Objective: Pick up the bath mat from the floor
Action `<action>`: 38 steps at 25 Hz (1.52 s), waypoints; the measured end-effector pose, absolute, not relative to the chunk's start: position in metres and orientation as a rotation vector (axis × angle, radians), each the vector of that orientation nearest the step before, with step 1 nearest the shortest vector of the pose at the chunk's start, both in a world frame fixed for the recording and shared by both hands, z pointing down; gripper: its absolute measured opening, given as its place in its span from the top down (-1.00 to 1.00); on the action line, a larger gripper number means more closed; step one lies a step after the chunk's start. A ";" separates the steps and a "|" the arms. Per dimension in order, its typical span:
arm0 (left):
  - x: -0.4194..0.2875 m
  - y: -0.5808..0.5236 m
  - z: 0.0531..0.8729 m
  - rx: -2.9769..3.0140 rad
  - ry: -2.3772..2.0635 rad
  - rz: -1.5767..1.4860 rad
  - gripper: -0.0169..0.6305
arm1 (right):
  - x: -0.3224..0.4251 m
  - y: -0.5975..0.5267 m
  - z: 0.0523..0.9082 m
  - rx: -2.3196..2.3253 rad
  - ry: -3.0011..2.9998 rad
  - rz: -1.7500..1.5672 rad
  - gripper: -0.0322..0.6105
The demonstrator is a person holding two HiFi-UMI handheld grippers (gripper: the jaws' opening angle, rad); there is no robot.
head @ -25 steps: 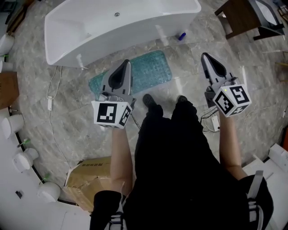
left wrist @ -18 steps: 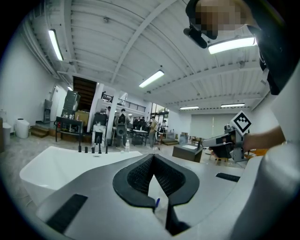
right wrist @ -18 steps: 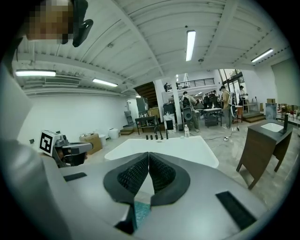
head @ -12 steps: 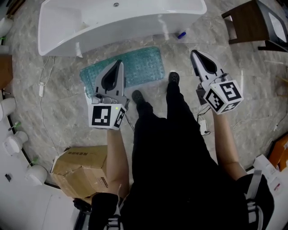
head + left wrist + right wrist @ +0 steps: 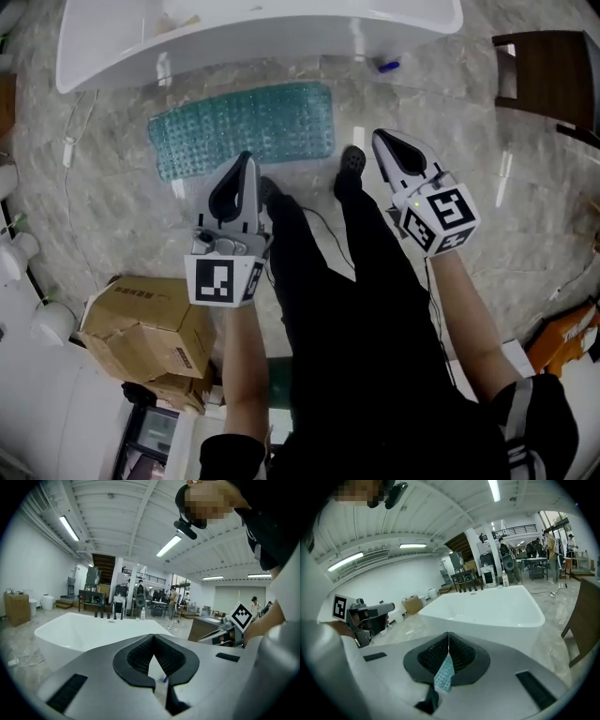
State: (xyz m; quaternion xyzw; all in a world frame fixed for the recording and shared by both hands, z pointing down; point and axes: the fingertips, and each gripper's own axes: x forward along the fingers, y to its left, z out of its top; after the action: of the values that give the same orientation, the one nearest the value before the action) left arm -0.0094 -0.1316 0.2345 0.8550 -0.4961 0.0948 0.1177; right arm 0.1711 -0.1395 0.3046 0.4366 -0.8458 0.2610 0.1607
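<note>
The floor is grey marbled tile. The mat lies flat on it just ahead of the left gripper and ahead-left of the right gripper. Past the mat stands a white tub, with a small blue thing at its foot, ahead of the right gripper. A cardboard box sits behind and left of the left gripper, and a thin cable trails further left. A wooden chair stands ahead-right of the right gripper. The person's shoes rest between the grippers.

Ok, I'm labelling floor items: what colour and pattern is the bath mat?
Teal bath mat, covered in small bumps; clearest in the head view.
</note>
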 end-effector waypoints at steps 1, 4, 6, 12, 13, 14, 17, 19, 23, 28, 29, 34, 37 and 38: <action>-0.005 -0.133 0.251 2.489 -1.452 0.291 0.91 | 0.172 -0.141 0.322 1.235 -2.410 0.768 0.86; 0.009 -0.140 0.304 2.438 -1.438 0.320 0.91 | 0.173 -0.146 0.385 1.207 -2.381 0.819 0.86; 0.017 -0.145 0.343 2.416 -1.415 0.334 0.91 | 0.171 -0.151 0.432 1.203 -2.353 0.837 0.86; 0.032 -0.144 0.460 2.368 -1.276 0.392 0.91 | 0.160 -0.147 0.569 1.216 -2.248 0.892 0.86; 0.034 -0.143 0.478 2.363 -1.258 0.401 0.91 | 0.158 -0.146 0.593 1.218 -2.231 0.903 0.86; 0.036 -0.142 0.496 2.360 -1.239 0.413 0.91 | 0.156 -0.144 0.617 1.219 -2.214 0.919 0.86; 0.039 -0.135 0.548 2.362 -1.167 0.456 0.91 | 0.148 -0.133 0.690 1.212 -2.160 0.974 0.86; 0.039 -0.134 0.585 2.380 -1.114 0.482 0.91 | 0.142 -0.130 0.738 1.205 -2.136 0.991 0.86; 0.031 -0.135 0.663 2.363 -1.074 0.520 0.91 | 0.128 -0.130 0.834 1.171 -2.081 1.000 0.85; 0.016 -0.132 0.734 2.304 -1.086 0.542 0.91 | 0.119 -0.133 0.928 1.149 -1.990 1.008 0.72; 0.013 -0.132 0.743 2.294 -1.089 0.541 0.91 | 0.118 -0.135 0.943 1.155 -1.978 1.012 0.69; 0.002 -0.134 0.783 2.275 -1.079 0.554 0.91 | 0.121 -0.147 1.014 1.200 -1.903 1.069 0.52; -0.002 -0.139 0.802 2.285 -1.071 0.561 0.91 | 0.121 -0.150 1.053 1.204 -1.874 1.124 0.22; -0.003 -0.141 0.807 2.288 -1.070 0.561 0.91 | 0.121 -0.151 1.064 1.207 -1.866 1.131 0.19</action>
State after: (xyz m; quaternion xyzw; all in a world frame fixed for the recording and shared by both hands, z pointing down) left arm -0.0034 -0.1409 0.8074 0.8506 -0.3977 0.2087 0.2735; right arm 0.1215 -0.1512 1.0636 0.4588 -0.7094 0.4300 0.3185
